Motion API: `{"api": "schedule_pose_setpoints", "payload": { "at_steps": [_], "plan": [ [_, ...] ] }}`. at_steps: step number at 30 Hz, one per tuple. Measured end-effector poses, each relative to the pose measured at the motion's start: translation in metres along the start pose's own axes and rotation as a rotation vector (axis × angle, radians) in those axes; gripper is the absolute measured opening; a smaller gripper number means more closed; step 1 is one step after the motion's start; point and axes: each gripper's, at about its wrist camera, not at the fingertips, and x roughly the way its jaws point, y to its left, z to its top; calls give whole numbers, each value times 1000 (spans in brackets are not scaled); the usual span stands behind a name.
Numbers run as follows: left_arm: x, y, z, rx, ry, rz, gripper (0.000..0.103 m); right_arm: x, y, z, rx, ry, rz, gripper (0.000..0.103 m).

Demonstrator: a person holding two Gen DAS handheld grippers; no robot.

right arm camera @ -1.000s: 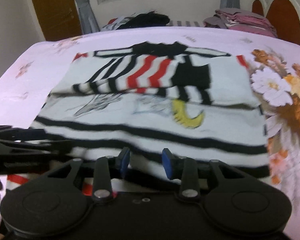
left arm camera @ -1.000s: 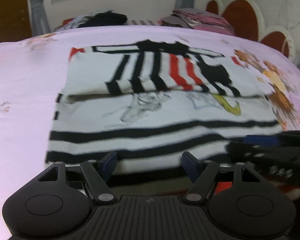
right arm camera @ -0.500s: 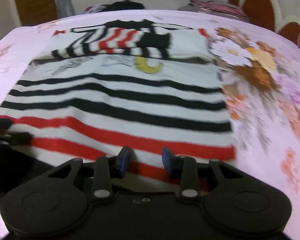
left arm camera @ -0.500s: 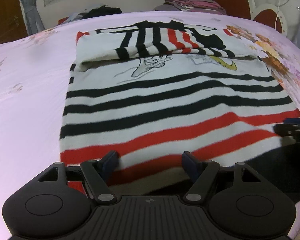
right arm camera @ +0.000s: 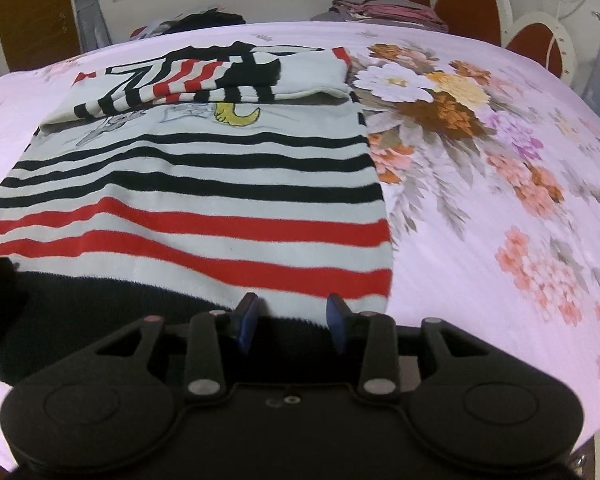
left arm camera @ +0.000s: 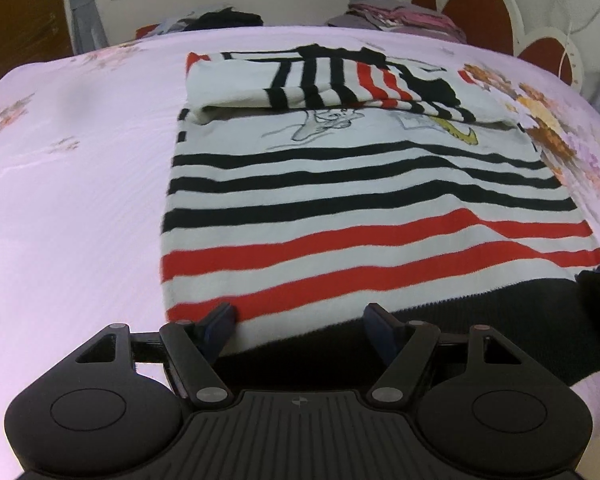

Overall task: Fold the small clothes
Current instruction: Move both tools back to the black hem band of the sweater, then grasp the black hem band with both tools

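Both tools pulled back to sweater (left arm camera: 364,216) hem on bed (left arm camera: 72,184): left tool (left arm camera: 300,330) wide open, empty; right tool (right arm camera: 292,318) opening, empty.

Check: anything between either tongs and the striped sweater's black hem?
Nothing visible. The left tongs and right tongs both sit directly over the black ribbed hem of the white, black and red striped knit sweater, pads apart, the right opening.
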Motion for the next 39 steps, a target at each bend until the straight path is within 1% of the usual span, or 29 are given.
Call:
{"api": "schedule_pose_setpoints", "payload": {
  "at_steps": [2,7,9,13,16,19,20,22,28,29,31,32,35,36,37,38,39],
  "plan": [
    [-6,7,-5,-20,-3,-7,71,-5,0,-1,10,-7,6,38],
    [-21,30,-19,-84,-3,-21,71,-20,3,-5,16,-31,17,45],
    [-23,40,-26,-126,7,-40,71,-22,1,-7,25,-28,12,48],
    [-24,55,-44,-188,25,-76,71,-21,-7,-15,53,-7,-11,48],
    [-24,57,-48,-207,17,-99,71,-21,-15,-20,78,4,-28,50],
    [-21,57,-47,-250,36,-147,71,-20,-24,-24,101,9,-45,55],
    [-19,55,-47,-261,43,-165,71,-19,-26,-25,108,11,-49,55],
    [-17,50,-46,-255,49,-183,71,-17,-31,-26,121,15,-54,56],
    [-11,45,-43,-306,74,-231,71,-10,-42,-27,187,36,-19,60],
    [-11,44,-42,-312,79,-238,71,-9,-42,-26,196,39,-8,59],
    [-10,44,-43,-331,90,-259,71,-9,-41,-26,208,50,18,52],
    [-10,43,-43,-331,95,-263,71,-9,-39,-26,204,60,25,51],
    [-11,41,-44,-324,104,-274,71,-12,-34,-27,197,82,64,42],
    [-11,41,-45,-320,103,-272,66,-12,-32,-27,188,90,73,36],
    [-11,41,-45,-320,99,-261,54,-12,-30,-27,176,98,76,33],
    [-10,41,-45,-320,96,-250,48,-11,-29,-27,173,102,80,31],
    [-9,43,-44,-322,91,-245,33,-11,-29,-26,178,107,87,26]
  ]
}}
